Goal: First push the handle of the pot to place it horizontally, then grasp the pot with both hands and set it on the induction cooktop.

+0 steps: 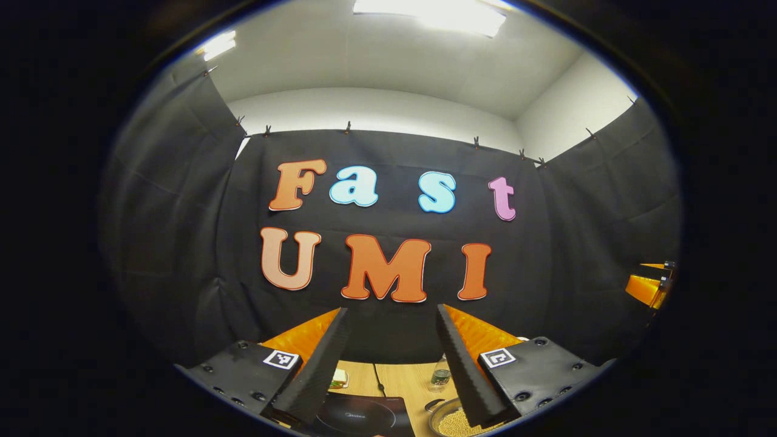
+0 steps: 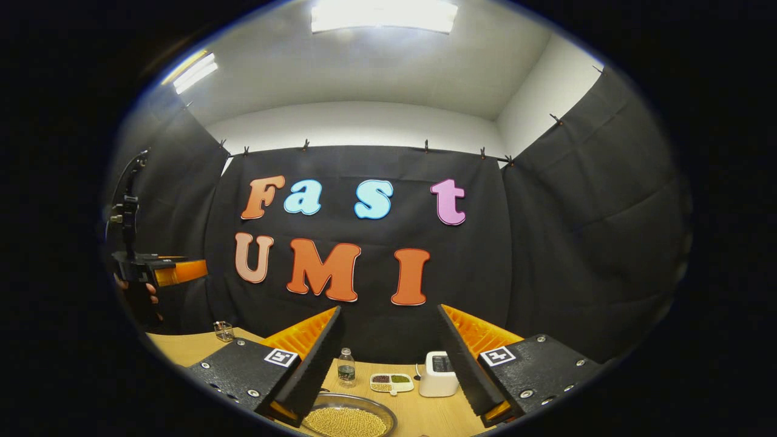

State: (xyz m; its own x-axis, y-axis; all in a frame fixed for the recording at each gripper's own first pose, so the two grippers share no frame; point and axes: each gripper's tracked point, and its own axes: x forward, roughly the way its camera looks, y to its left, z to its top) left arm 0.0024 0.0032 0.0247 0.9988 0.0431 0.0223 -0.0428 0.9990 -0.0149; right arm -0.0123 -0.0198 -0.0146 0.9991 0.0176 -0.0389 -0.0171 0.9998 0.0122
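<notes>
Pot (image 2: 349, 419) below apart right gripper (image 2: 391, 364)

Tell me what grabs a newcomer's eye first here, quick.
The round metal pot full of pale yellow grains, low between the open right gripper fingers. Then the flat black induction cooktop on the wooden table, below the open left gripper.

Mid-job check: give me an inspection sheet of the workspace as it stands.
Surface: wooden table, lit.
Job's things: pot holding yellowish grains; dark induction cooktop beside it. Pot handle not clear.
Clutter: water bottle, divided dish, white toaster, small glass.
Grippers: left gripper open, right gripper open; both raised, holding nothing.
Cables: one dark cable behind the cooktop.
Surroundings: black cloth walls, ceiling lights on.
</notes>
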